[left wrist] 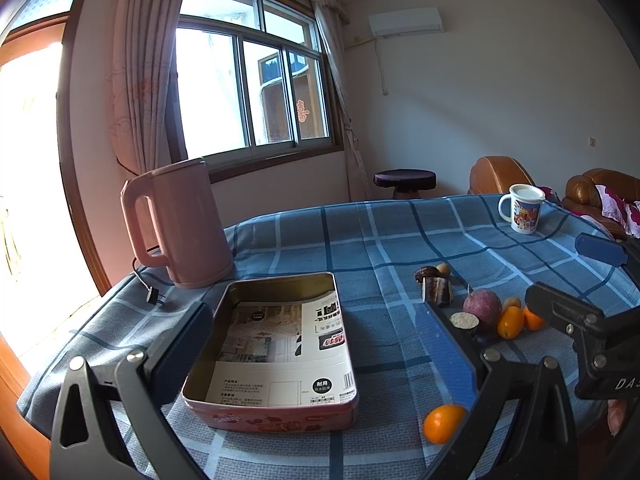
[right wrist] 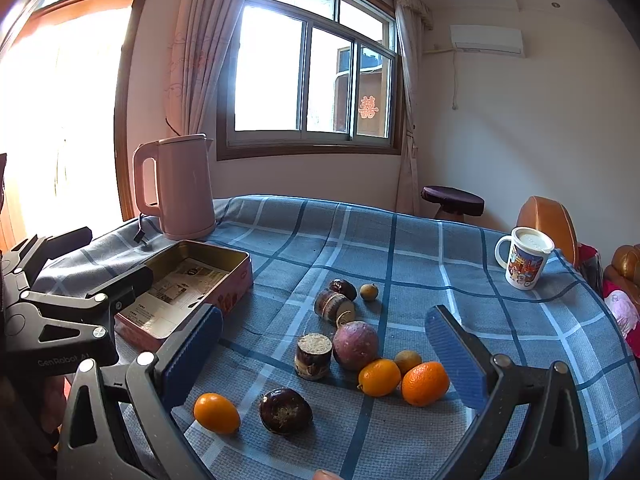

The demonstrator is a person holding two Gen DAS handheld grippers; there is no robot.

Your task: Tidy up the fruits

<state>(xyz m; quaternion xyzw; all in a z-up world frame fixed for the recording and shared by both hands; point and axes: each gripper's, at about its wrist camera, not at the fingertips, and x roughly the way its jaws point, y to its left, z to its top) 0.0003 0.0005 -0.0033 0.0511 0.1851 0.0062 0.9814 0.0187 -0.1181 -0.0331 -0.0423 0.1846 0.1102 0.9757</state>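
**Both claws spread wide, fruit loose on the cloth**

Left claw (left wrist: 312, 344) is released, nothing between its pads; it hangs over the near end of the tin (left wrist: 276, 412), which sits w/ its long side running toward 12 o'clock. Tin holds only a printed paper liner. Kettle (left wrist: 180, 224) stands just beyond the tin's far-left corner, near the table (left wrist: 360, 232) edge at 10 o'clock.

Right claw (right wrist: 324, 356) is also released, gripping nothing. Fruit lies between its pads and beyond: one orange (right wrist: 217, 413) at 7 o'clock beside a dark round fruit (right wrist: 285, 411); two more oranges (right wrist: 425, 383) touching at 4 o'clock, w/ a small brown fruit behind them. A purple round fruit (right wrist: 355, 345) sits mid-frame, just beside a cut dark stub (right wrist: 313, 356). More dark pieces and a small brown fruit lie toward 12 o'clock.

Mug (right wrist: 524, 258) stands near the far-right edge, well apart from the fruit. Open cloth btwn the fruit and tin, and across the far half of the table.
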